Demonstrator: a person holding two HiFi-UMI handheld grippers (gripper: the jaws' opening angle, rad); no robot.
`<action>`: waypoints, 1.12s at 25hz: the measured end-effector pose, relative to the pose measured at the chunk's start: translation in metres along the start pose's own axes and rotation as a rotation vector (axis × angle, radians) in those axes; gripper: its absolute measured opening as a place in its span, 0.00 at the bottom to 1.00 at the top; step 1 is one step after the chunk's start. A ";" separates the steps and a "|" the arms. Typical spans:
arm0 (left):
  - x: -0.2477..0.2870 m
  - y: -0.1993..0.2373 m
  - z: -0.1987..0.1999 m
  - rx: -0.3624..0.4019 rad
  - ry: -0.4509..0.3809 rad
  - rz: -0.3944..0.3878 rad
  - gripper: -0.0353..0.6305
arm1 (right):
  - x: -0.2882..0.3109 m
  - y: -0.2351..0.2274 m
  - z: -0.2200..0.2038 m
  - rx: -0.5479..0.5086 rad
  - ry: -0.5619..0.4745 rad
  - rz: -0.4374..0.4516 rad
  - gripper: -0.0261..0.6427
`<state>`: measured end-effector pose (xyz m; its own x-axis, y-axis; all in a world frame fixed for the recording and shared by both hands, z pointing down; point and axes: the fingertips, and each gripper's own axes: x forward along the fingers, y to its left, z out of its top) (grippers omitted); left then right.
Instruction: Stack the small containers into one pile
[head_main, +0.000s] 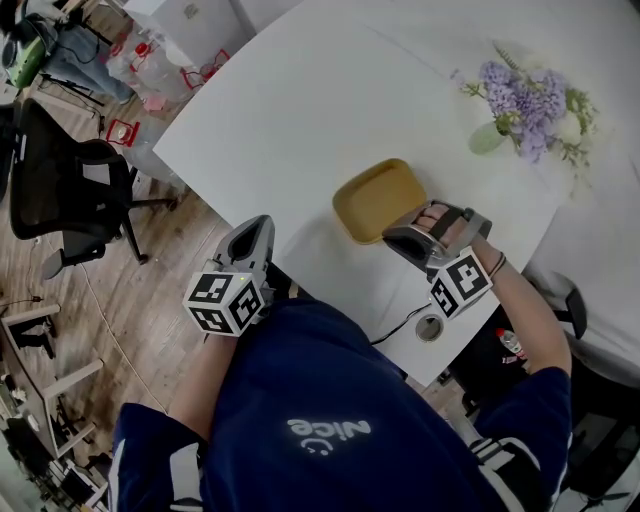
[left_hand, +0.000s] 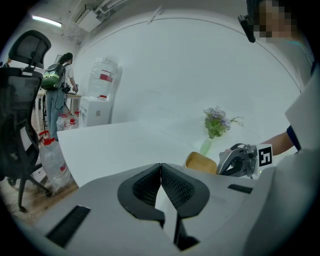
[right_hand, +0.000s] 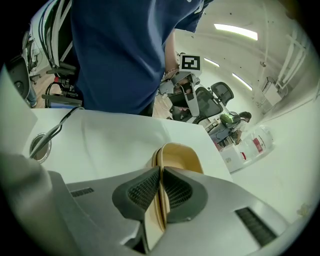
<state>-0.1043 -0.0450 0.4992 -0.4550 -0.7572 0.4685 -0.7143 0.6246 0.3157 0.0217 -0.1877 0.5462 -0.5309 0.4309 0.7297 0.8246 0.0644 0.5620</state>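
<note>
A tan shallow container (head_main: 378, 198) rests on the white table (head_main: 300, 110); in the right gripper view its rim (right_hand: 172, 152) shows as two or more nested layers. My right gripper (head_main: 398, 238) is shut on the near rim of that container, whose edge is pinched between the ribbed pads (right_hand: 161, 175). My left gripper (head_main: 252, 232) hovers at the table's near edge, left of the container and apart from it. Its jaws (left_hand: 161, 172) are shut with nothing between them. From the left gripper view the container (left_hand: 201, 162) lies ahead, with the right gripper (left_hand: 240, 160) beside it.
A vase of purple flowers (head_main: 525, 105) stands at the far right of the table. A round cable hole (head_main: 429, 327) with a cord sits near the table's corner. A black office chair (head_main: 60, 190) and water bottles (left_hand: 102, 80) stand on the floor to the left.
</note>
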 end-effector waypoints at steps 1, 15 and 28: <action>0.000 0.001 0.000 0.000 0.000 0.002 0.08 | 0.001 0.001 0.000 0.004 0.000 0.003 0.12; -0.008 -0.001 0.000 0.004 -0.024 -0.004 0.08 | -0.004 -0.013 0.006 0.287 0.041 -0.034 0.23; -0.024 -0.023 0.014 0.004 -0.110 -0.096 0.08 | -0.045 -0.090 0.024 0.891 -0.063 -0.615 0.27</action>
<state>-0.0841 -0.0439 0.4687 -0.4404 -0.8298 0.3428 -0.7593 0.5480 0.3510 -0.0240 -0.1913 0.4534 -0.9118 0.1449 0.3842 0.2792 0.9049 0.3212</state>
